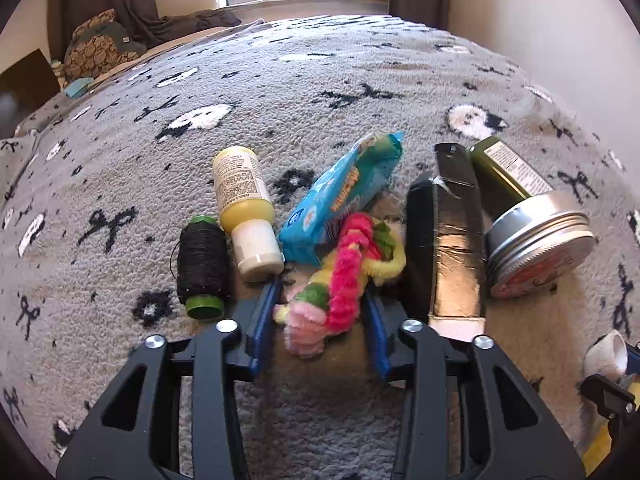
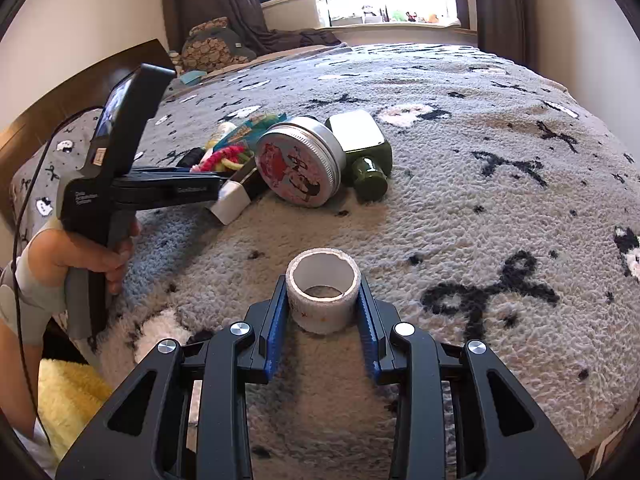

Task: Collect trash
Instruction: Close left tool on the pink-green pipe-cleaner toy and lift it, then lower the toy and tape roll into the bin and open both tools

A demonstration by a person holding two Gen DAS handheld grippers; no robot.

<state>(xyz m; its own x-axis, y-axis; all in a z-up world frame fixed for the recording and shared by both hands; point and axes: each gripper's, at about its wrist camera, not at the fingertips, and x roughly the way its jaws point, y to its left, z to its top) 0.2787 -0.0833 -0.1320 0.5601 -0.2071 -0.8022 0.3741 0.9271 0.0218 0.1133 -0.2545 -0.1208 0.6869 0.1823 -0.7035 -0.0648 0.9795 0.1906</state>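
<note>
A bundle of pink, yellow and green pipe cleaners (image 1: 340, 276) lies on the grey bed blanket (image 1: 320, 80). My left gripper (image 1: 322, 294) stands around its near end, jaws apart, a small gap showing on each side. Beside it lie a blue snack wrapper (image 1: 340, 196), a yellow bottle (image 1: 244, 204), a black thread spool (image 1: 202, 266), a black box (image 1: 444, 240), a round metal tin (image 1: 540, 244) and a green bottle (image 1: 504, 168). My right gripper (image 2: 323, 294) is shut on a white tape roll (image 2: 323, 292), held upright just above the blanket (image 2: 480, 200).
From the right wrist view, the left gripper (image 2: 176, 188) reaches into the pile from the left, next to the tin (image 2: 300, 164) and green bottle (image 2: 364, 152). A wooden headboard (image 2: 60, 92) and pillows (image 2: 212, 44) stand at the left; a yellow towel (image 2: 68, 396) lies below the bed edge.
</note>
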